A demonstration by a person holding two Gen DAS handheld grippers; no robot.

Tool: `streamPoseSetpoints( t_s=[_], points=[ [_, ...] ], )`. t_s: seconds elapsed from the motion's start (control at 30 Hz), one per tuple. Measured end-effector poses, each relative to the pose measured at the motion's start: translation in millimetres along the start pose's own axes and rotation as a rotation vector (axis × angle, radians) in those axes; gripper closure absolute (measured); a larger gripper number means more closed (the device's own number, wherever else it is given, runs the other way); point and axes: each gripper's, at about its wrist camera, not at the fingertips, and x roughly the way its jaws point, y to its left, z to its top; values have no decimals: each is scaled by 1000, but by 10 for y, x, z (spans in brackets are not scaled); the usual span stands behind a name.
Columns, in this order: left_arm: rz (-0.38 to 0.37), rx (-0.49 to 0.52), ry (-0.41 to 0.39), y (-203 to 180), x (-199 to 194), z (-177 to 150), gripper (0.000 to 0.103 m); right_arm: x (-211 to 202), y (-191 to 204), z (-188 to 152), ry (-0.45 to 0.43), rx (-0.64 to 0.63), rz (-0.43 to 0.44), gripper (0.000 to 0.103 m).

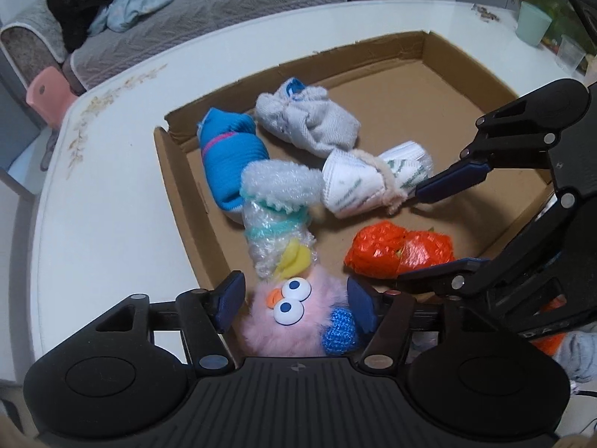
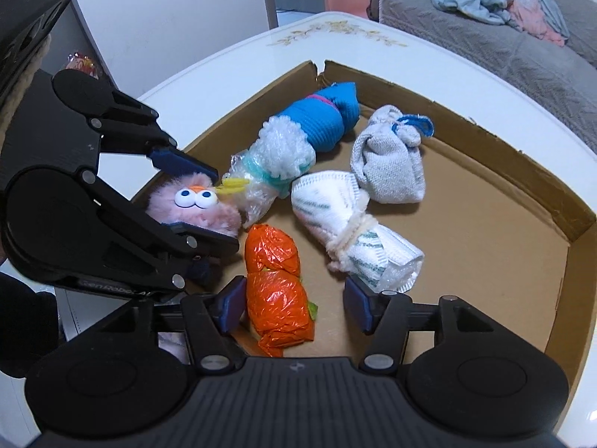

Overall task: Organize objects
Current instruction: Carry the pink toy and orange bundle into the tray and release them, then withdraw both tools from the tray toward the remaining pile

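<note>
Pink fuzzy toy sits between left gripper jaws, parted, pads not pressing; its base hidden. Right gripper jaws half-open astride orange bundle, untouching. Both in cardboard tray, 6 o'clock.

Black claws, blue pads, silver screws.

White table with a floral print near its edge carries a shallow cardboard tray, flat on the top. Over at the far corner, a pale green cup stands beside a clear cup.
</note>
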Motion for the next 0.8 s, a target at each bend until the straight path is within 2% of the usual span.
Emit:
streamPoseSetpoints(
  t_s=[0.1,0.2,0.33,0.5,0.63,0.7,0.8],
  points=[
    [-7,-10,-14,46,-74,43,31,-92,-51,28,-23,12,4,38],
    [8,-4,-27,30,-166,70,25,-183,-66,38,-45,19,13,36],
    [-1,-1,-54,5,-351,77,22,-287,-24,84,-76,22,4,36],
    [-13,-4,-93,-66,-673,8,17,-555,-28,45,-132,30,-15,29],
    [-40,-22,-100,-184,-919,-180,17,-782,-61,-43,-174,59,-42,26],
    [-62,-32,-94,-305,-1018,-337,15,-954,-48,-178,-195,74,-66,17],
    [-129,-24,-65,-584,-1056,-620,15,-1116,-12,-432,-201,94,-89,15]
  ],
)
